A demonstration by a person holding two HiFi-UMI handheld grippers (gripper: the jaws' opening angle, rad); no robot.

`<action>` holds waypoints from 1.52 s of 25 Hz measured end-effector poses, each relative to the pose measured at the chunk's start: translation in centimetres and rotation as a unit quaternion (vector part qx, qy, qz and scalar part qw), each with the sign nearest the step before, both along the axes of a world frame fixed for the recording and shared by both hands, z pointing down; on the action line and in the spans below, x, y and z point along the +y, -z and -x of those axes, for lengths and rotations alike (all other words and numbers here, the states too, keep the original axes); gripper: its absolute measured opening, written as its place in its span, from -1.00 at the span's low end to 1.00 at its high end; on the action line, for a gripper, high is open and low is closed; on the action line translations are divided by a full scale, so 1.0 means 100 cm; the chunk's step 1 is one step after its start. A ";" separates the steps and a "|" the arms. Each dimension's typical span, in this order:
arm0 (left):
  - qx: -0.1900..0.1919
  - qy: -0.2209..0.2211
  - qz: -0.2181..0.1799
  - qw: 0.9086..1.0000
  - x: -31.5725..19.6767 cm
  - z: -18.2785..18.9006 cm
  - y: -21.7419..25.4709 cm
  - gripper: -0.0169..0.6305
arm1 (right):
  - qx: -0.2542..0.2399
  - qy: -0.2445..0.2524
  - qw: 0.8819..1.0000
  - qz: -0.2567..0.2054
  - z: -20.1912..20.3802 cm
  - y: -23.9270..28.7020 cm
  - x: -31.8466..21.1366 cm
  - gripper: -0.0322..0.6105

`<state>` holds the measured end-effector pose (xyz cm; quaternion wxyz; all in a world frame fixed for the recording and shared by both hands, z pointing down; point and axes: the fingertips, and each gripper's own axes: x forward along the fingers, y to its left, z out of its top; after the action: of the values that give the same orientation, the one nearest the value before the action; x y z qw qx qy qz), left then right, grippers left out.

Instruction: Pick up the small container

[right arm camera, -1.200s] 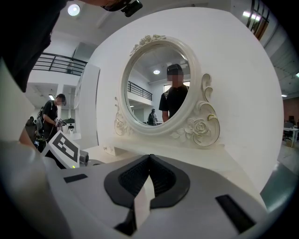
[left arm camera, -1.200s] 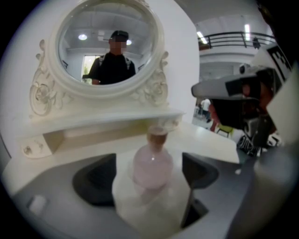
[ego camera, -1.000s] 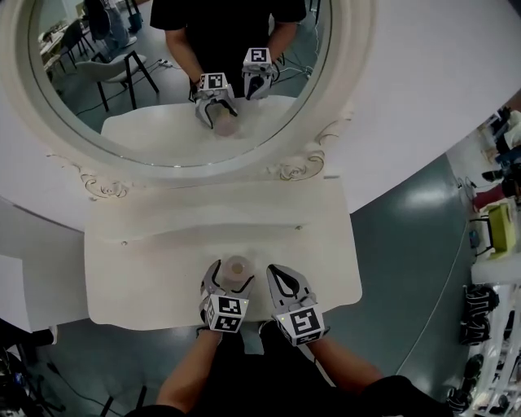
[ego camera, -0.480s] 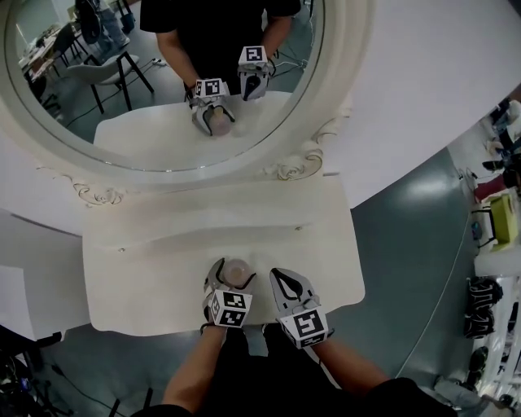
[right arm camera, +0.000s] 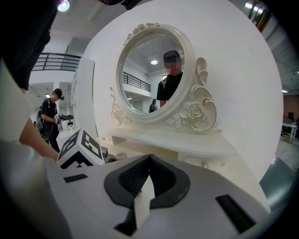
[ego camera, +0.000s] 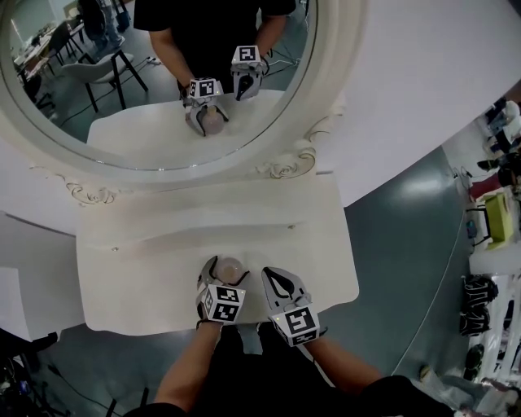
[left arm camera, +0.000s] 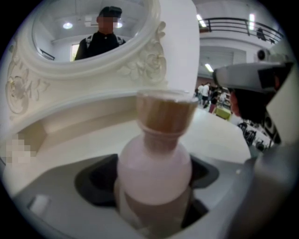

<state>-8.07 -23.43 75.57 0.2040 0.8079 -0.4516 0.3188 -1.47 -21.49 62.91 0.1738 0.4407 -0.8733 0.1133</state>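
Left claw [ego camera: 225,274] closed on small container [left arm camera: 154,172], pale pink body, tan cap pointing away from the claw, held at the front edge of the white bench [ego camera: 138,269], about midway along it. Right claw [right arm camera: 149,158] just beside it on the right, jaws pressed together, holding nothing. Oval mirror [ego camera: 146,89] at the bench's back edge

The scene is lit brightly by ceiling lamps [right arm camera: 63,5]; edges are bent by fisheye distortion, and the close small container [left arm camera: 154,172] is rendered blurred.
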 end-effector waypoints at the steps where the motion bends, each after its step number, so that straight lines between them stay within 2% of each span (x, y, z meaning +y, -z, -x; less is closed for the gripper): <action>1: 0.001 -0.002 0.004 1.000 0.000 0.000 0.000 0.40 | -0.001 0.000 1.000 0.000 0.001 0.000 0.000 -0.89; 11: 0.002 -0.015 -0.002 1.000 0.001 0.000 0.003 0.30 | -0.003 0.001 1.000 0.007 0.004 -0.003 0.006 -0.89; 18: -0.005 -0.015 -0.030 0.999 0.003 0.000 0.007 0.29 | -0.001 -0.009 1.000 0.010 -0.003 -0.003 0.008 -0.89; 22: 0.011 -0.005 -0.040 0.999 0.002 0.002 0.013 0.29 | -0.001 -0.014 1.000 0.011 -0.007 -0.003 0.010 -0.89; 38: 0.048 0.033 -0.123 0.991 -0.003 0.020 0.108 0.29 | -0.001 -0.018 1.000 -0.012 -0.006 0.010 0.002 -0.89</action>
<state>-10.05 -23.69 64.82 0.1352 0.8261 -0.5030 0.2151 -0.86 -21.25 61.96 0.1655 0.4585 -0.8667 0.1062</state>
